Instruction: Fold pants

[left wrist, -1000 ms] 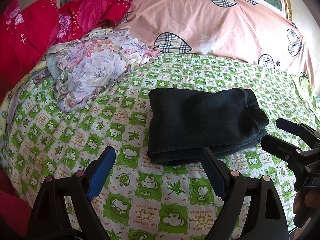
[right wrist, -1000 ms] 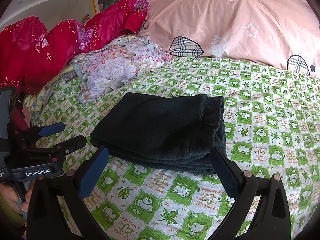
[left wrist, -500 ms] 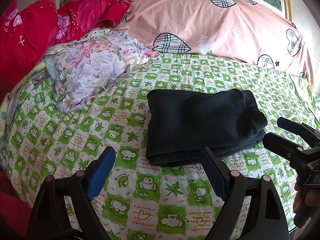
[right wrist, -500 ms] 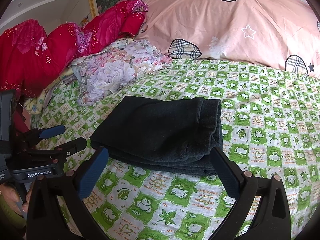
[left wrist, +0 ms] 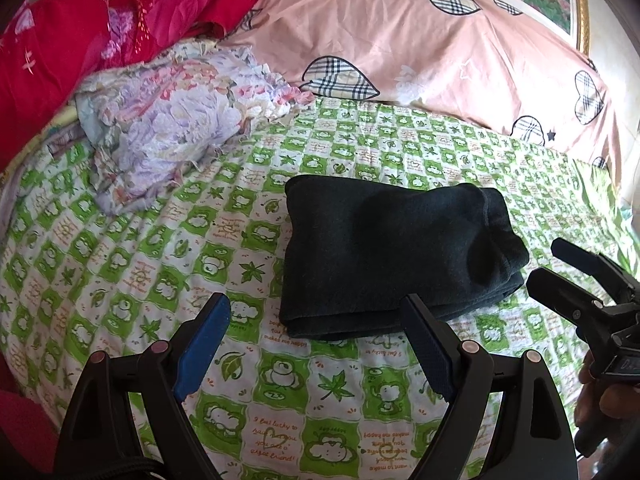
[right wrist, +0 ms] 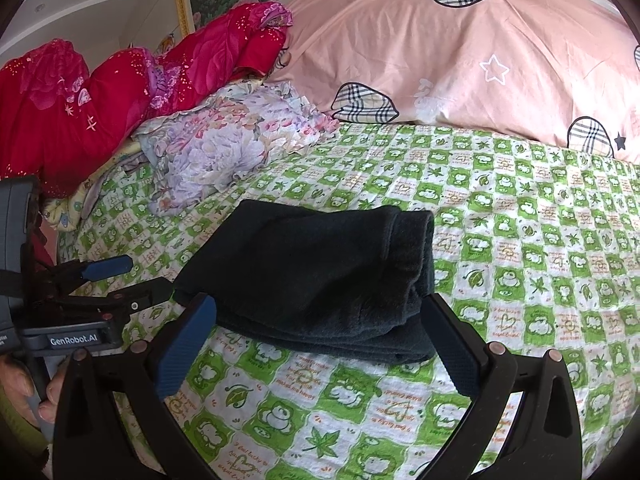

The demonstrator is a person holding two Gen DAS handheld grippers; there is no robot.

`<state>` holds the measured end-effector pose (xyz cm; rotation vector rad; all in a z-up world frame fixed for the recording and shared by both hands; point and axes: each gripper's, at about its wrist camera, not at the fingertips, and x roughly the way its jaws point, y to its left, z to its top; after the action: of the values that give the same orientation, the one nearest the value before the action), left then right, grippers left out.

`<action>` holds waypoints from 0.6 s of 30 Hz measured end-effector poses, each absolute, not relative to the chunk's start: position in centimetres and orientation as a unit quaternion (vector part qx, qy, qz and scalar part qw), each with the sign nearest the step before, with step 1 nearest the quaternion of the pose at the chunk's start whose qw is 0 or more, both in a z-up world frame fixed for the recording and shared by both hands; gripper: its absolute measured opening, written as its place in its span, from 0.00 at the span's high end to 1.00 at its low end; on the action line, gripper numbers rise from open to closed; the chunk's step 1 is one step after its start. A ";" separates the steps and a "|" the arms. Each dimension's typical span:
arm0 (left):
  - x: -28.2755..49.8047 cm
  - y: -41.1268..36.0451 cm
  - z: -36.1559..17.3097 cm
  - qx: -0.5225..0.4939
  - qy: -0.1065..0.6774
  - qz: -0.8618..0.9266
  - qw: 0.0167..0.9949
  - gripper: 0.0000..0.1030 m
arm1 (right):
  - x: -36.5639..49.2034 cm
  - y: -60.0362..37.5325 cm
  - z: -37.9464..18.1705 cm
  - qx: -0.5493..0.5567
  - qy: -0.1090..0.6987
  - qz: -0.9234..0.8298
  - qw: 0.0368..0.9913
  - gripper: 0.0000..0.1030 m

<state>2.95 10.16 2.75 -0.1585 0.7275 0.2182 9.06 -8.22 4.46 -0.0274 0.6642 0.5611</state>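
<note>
A bed fills both views, covered by a green-and-white checked sheet (left wrist: pixel 132 264) printed with small animals and leaves. Along the far side lies a pink duvet (left wrist: pixel 420 40) with plaid hearts, beside a crumpled floral cloth (left wrist: pixel 168 128) and a heap of red fabric (left wrist: pixel 60 48).

The dark pants (left wrist: pixel 384 256) lie folded into a thick rectangular stack in the middle of the sheet, with layered edges showing at the near right corner.

The left gripper (left wrist: pixel 316 320) sits at the near edge of the stack, its blue-padded fingers spread wide and holding nothing. The right gripper (right wrist: pixel 320 316) is just in front of the stack, its fingers likewise spread apart and empty. A hand (right wrist: pixel 24 396) holds the left gripper's handle at the lower left of the right wrist view.
</note>
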 end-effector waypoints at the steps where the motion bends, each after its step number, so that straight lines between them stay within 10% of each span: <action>1: 3.1 10.3 2.7 -0.082 0.356 0.104 0.925 0.15 | 9.2 -8.3 4.5 -0.014 0.324 0.269 0.907 0.01; 18: 4.8 10.0 3.1 -0.055 0.357 0.110 0.926 0.15 | 10.3 -8.8 4.3 -0.004 0.327 0.263 0.908 0.01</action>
<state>4.81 10.00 3.07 -0.1137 0.7325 0.2251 10.31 -8.82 4.28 -0.0092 0.6748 0.5433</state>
